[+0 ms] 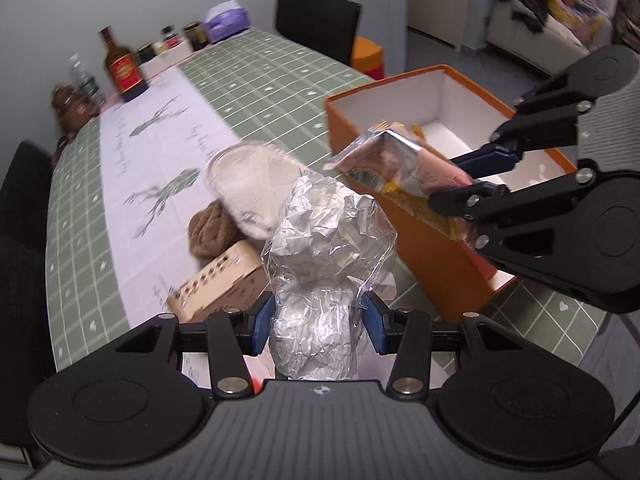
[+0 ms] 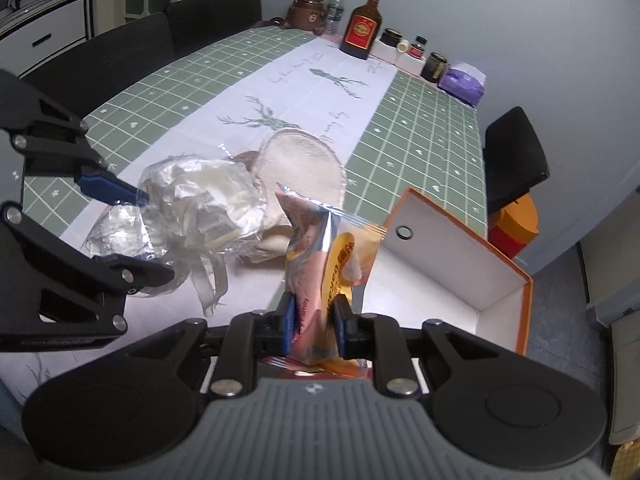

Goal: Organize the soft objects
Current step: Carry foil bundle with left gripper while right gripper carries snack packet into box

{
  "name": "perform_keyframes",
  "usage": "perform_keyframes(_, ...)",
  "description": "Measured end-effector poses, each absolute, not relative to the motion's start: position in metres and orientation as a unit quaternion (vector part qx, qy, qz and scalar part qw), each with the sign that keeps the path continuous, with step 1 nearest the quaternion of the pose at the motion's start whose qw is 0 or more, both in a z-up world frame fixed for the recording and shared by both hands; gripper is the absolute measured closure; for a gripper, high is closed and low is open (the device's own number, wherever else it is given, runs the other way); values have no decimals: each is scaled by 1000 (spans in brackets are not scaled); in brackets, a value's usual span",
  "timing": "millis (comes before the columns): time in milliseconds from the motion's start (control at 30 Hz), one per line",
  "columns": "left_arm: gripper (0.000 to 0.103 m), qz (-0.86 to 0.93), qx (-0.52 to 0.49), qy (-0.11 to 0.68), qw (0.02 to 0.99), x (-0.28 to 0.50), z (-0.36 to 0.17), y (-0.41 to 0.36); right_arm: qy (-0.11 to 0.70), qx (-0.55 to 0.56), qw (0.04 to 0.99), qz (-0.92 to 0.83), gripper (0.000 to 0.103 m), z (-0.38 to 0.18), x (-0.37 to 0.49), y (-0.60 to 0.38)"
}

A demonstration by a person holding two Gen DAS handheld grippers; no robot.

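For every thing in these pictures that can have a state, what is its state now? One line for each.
Left claw: shut on the foil bundle.
Foil bundle: crumpled, in clear wrap, lifted off the table.
Right claw: shut on the snack packet.
Snack packet: sealed, upright, held up.
Orange box: open, no lid on.
Brown bottle: upright, capped.

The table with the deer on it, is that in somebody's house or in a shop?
Most likely a home, in a dining or living room. The table wears a green checked cloth with a deer runner, black chairs stand around it, and a sofa piled with clothes sits in the background.
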State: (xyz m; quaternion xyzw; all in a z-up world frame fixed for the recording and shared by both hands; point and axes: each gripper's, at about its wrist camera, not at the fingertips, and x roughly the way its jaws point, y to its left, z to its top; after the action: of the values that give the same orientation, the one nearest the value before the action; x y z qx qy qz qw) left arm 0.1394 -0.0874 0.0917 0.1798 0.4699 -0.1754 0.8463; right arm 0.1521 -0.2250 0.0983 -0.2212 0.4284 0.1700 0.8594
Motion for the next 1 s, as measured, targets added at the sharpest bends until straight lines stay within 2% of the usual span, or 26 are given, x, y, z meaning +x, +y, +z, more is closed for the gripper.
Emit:
perform_keyframes(100,49,-178,218,461,841,145,97,-113,431,-220,860,158,85,99,157,-241)
perform_keyframes(433,49,-223,243,468,820,175,91,-196,462,-173,864,102,84,83,186,-327)
perform_keyframes(667,49,-238,318,485,779,196,54,-246,488,-155,853,103,84,53,201,-368)
perform_keyframes(1000,49,-241,375,492,748,210,11,-263,512,-118,842,120,84,18,226,-394)
